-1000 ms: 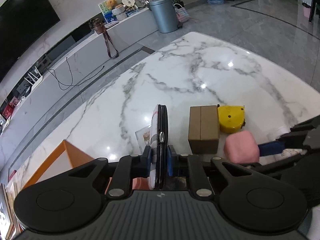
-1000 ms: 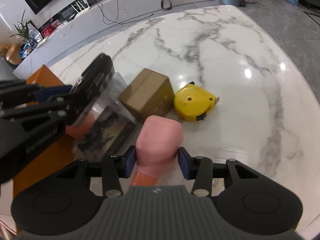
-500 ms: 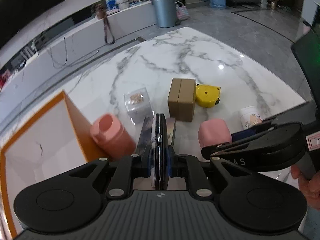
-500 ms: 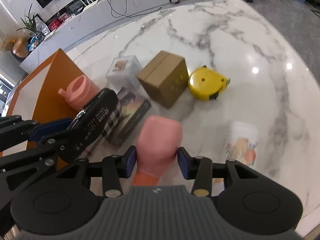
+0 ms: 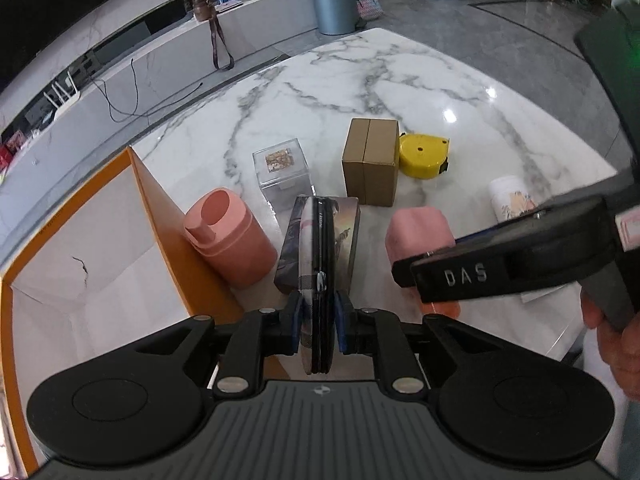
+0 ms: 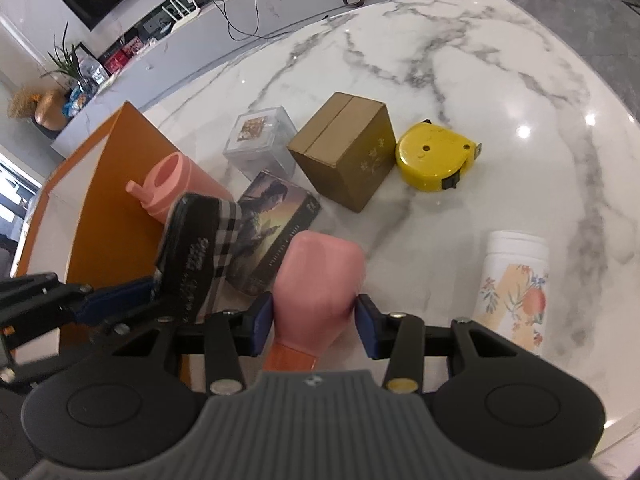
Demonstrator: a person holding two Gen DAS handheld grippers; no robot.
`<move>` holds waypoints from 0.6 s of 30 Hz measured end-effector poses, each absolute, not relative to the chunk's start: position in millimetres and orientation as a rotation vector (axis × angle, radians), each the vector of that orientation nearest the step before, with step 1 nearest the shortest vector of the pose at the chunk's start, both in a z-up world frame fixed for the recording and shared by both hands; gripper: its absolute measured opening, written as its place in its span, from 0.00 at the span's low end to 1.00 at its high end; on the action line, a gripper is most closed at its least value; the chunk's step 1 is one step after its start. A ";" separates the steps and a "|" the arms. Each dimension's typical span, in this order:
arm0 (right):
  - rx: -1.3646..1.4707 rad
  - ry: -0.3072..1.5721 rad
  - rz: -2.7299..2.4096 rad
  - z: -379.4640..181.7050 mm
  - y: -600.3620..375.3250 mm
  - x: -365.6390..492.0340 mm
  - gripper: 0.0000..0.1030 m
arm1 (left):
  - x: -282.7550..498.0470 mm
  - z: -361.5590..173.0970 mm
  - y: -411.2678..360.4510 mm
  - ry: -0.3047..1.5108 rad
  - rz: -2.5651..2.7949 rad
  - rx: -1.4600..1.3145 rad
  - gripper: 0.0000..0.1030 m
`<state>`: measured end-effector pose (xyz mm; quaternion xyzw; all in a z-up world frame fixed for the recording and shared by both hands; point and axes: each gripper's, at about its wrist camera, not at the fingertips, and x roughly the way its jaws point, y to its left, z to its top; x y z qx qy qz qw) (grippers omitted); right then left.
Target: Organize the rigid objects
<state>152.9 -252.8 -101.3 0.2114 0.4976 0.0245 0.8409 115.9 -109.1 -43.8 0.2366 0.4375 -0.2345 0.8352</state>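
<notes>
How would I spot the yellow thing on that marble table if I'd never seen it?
Start at the marble table and find the brown cardboard box near its middle. The tape measure lies flat right beside it, away from the orange box. It is the only bright yellow, rounded item.

The right tool [image 6: 315, 322] is gripping a pink block [image 6: 318, 284] above the marble worktop [image 6: 500, 92], while the left tool [image 6: 156, 292] is clamping a black plaid-edged case [image 6: 192, 244] beside the orange box [image 6: 108, 208], with a brown carton [image 6: 344, 150] and yellow tape measure [image 6: 434, 156] lying beyond.
</notes>
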 end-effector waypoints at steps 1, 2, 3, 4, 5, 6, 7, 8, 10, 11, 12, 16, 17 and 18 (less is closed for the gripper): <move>0.453 1.042 0.059 -100.7 -252.9 153.1 0.43 | 115.4 -44.8 -110.0 0.924 -0.495 0.511 0.23; 0.455 1.035 0.065 -99.8 -252.6 153.5 0.43 | 116.3 -45.5 -110.5 0.928 -0.494 0.517 0.25; 0.458 1.028 0.074 -98.9 -252.1 153.8 0.43 | 116.9 -46.6 -111.5 0.928 -0.490 0.523 0.27; 0.467 1.018 0.086 -98.0 -251.7 154.1 0.43 | 117.0 -47.4 -113.2 0.923 -0.490 0.536 0.28; 0.480 1.007 0.101 -97.3 -251.3 154.4 0.43 | 117.3 -48.3 -115.0 0.922 -0.488 0.550 0.29; 0.494 0.999 0.121 -96.8 -250.6 155.0 0.43 | 117.4 -49.5 -117.0 0.920 -0.485 0.570 0.32; 0.502 0.997 0.133 -96.5 -249.5 156.1 0.43 | 117.7 -50.6 -118.5 0.919 -0.484 0.587 0.33; 0.501 0.998 0.137 -96.1 -248.0 156.9 0.43 | 117.9 -51.7 -119.5 0.918 -0.480 0.600 0.33; 0.488 0.995 0.141 -95.6 -244.5 158.2 0.43 | 119.1 -53.4 -121.4 0.918 -0.471 0.621 0.33; 0.487 0.994 0.147 -95.7 -243.7 158.5 0.43 | 119.8 -54.2 -122.1 0.917 -0.470 0.632 0.35; 0.492 0.993 0.157 -96.2 -243.2 158.9 0.43 | 120.5 -55.5 -123.6 0.915 -0.468 0.644 0.39; 0.500 1.000 0.175 -97.5 -241.4 160.5 0.43 | 122.1 -62.1 -131.6 0.919 -0.443 0.713 0.42; 0.495 1.002 0.171 -97.5 -240.8 160.8 0.43 | 122.7 -63.1 -132.5 0.919 -0.430 0.728 0.37; 0.493 1.002 0.168 -97.4 -241.0 161.0 0.43 | 123.8 -63.5 -132.5 0.914 -0.412 0.740 0.30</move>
